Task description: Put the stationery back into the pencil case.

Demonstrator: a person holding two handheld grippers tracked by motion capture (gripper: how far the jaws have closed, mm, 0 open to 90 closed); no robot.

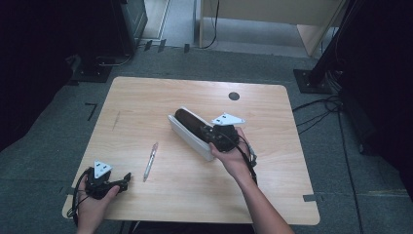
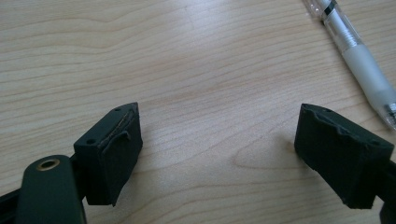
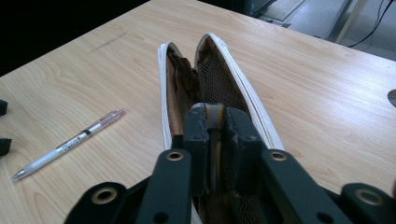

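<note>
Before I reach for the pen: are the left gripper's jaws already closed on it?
No. In the left gripper view the left gripper stands open over bare table, and the pen lies off to one side.

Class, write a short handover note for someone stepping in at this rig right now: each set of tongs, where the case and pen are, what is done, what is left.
Right tongs: shut on a wall of the open pencil case, at its near end.
Left tongs: open, holding nothing, low over the table at its near left corner.
Case: mid-table, white-edged, unzipped, mouth spread, mesh lining visible inside.
Pen: flat on the table between the two hands, outside the case, just ahead of the left tongs.
Done: case gripped and held open.
Left, most likely: pick up the pen with the left tongs and put it into the case.
</note>
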